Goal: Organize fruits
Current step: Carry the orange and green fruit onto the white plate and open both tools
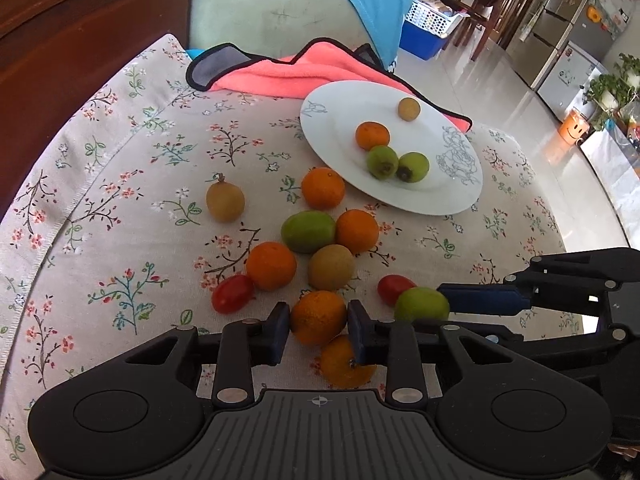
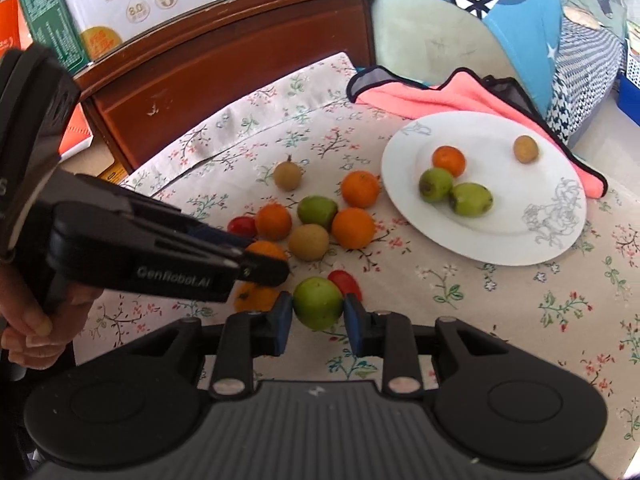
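My left gripper [image 1: 318, 307] is shut on an orange mandarin [image 1: 318, 322] that sits low on the floral cloth, with another mandarin [image 1: 346, 366] just below it. In the right wrist view my right gripper [image 2: 317, 299] is shut on a green fruit [image 2: 318, 310], with a red tomato [image 2: 345, 280] right behind it. The two grippers stand side by side. A white plate [image 1: 344, 120] further back holds one mandarin [image 1: 372, 135], two green fruits and a brown fruit. Several mandarins, a green fruit [image 1: 308, 231], brown fruits and another tomato [image 1: 232, 293] lie loose between the grippers and the plate.
A pink towel [image 1: 280, 76] lies behind the plate, partly under it. A dark wooden board [image 2: 224, 60] rises at the back left, with a milk carton [image 2: 120, 0] above it. The table's edge curves along the right, floor beyond. A person's hand [image 2: 32, 332] holds the left gripper.
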A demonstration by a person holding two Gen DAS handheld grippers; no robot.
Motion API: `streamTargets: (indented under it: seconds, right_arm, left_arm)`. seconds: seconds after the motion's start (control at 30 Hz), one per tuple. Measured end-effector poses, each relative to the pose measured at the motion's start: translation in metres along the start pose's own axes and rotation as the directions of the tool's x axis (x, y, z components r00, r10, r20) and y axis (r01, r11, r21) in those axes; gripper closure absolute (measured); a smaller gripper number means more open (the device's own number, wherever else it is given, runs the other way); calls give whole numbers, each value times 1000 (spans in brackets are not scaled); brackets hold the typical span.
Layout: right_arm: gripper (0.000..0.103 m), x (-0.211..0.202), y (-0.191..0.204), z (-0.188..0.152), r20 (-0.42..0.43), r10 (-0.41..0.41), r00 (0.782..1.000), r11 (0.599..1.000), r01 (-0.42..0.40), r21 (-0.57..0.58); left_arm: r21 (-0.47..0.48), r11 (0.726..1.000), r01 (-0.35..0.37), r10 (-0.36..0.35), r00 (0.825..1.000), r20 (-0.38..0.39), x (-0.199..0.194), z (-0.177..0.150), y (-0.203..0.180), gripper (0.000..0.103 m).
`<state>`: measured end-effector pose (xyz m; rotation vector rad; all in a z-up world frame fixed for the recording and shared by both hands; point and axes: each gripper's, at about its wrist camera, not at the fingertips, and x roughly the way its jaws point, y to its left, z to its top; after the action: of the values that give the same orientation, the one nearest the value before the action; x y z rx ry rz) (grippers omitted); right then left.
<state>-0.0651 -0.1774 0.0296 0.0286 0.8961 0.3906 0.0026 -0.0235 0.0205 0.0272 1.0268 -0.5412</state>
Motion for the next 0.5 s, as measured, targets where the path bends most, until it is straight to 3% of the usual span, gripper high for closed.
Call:
streamTargets:
  seconds: [0.5]
  right_arm:
    - [75, 1, -3, 0, -14, -6, 1000, 1000, 6, 6]
  left_arm:
    - [44, 999, -14, 13, 1000, 4, -2, 1, -7, 75]
